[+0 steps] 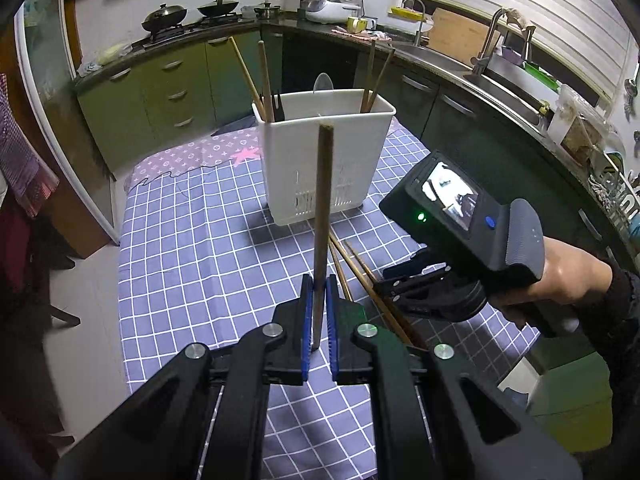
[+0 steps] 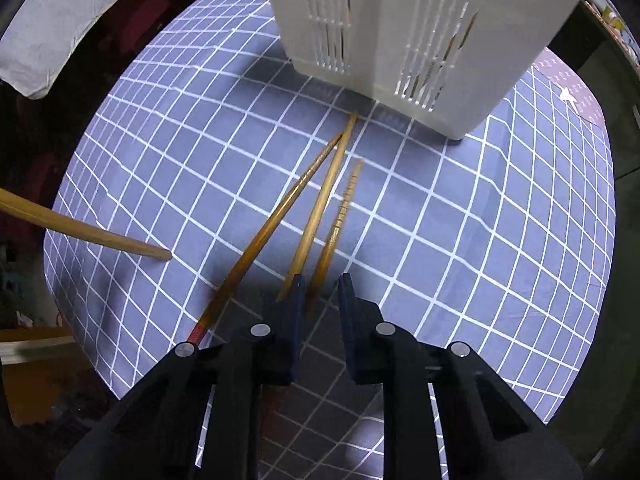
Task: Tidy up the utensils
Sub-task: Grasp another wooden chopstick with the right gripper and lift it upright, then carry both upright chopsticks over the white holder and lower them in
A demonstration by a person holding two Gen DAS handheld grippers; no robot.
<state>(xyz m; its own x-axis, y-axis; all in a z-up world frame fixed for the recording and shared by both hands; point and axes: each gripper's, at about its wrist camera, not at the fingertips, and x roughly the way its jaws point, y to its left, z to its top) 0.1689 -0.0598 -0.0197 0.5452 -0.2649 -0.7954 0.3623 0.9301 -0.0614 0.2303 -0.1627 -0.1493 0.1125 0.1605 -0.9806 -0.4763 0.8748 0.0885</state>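
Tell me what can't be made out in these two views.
- Left wrist view: the lower ends of the chopsticks standing in the white holder, hidden by its wall.
- Right wrist view: the near ends of the three chopsticks on the tablecloth, covered by the right tool.
- Right wrist view: the holder's top, cut off by the frame edge.

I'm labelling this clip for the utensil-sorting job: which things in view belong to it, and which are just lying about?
Job:
left gripper, gripping a chopstick
right gripper
three loose chopsticks
white utensil holder

Lying about:
woks
rice cooker
yellow mug

Three chopsticks [image 2: 320, 204], checked cloth [image 2: 460, 220], white caddy [image 2: 400, 20]
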